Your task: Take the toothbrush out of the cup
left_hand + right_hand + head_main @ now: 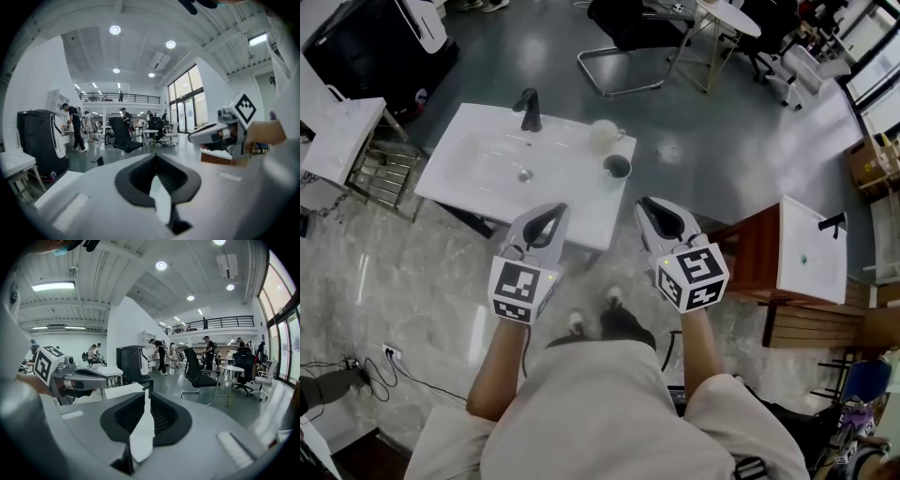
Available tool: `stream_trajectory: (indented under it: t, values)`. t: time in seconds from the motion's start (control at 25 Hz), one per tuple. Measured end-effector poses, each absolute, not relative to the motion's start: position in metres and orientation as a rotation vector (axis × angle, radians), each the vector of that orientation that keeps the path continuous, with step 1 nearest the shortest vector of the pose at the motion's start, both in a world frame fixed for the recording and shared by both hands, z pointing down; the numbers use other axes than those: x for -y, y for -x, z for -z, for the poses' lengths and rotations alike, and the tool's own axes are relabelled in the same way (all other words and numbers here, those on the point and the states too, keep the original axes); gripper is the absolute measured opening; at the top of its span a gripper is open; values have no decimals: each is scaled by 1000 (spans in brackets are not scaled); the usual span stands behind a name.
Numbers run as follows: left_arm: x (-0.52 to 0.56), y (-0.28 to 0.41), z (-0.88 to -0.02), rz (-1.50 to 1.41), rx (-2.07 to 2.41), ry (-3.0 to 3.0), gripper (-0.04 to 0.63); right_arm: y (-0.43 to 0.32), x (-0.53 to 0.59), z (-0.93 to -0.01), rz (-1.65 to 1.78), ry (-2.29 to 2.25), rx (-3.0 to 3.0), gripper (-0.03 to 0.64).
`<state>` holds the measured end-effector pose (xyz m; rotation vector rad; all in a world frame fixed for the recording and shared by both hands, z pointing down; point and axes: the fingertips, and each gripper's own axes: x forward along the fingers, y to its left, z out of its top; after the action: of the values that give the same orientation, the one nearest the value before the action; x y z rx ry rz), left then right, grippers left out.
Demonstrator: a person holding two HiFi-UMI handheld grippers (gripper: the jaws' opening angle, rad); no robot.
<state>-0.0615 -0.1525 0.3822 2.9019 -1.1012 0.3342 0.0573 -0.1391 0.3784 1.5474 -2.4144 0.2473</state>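
Observation:
A white washbasin counter (478,173) with a black faucet (528,110) stands in front of me. On its right end are a white mug (604,133) and, nearer to me, a dark-rimmed cup (617,167). I cannot make out a toothbrush in either. My left gripper (553,208) hovers over the counter's near edge, jaws shut and empty. My right gripper (649,202) hangs just off the counter's right corner, also shut and empty, a little short of the dark-rimmed cup. Both gripper views look level across the room, with the left gripper (155,155) and the right gripper (149,391) showing closed tips.
A second basin on a wooden cabinet (811,248) stands to the right. A metal rack (384,169) is at the counter's left. An office chair (623,37) and a round table (727,14) stand beyond. A power strip (389,354) lies on the floor at the left.

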Motion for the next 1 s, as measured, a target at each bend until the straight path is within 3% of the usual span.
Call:
stream_trajectory:
  t: [1.0]
  values:
    - [297, 31, -441, -469, 1288, -2683, 2, -77, 286, -507, -231, -1000, 2375, 86]
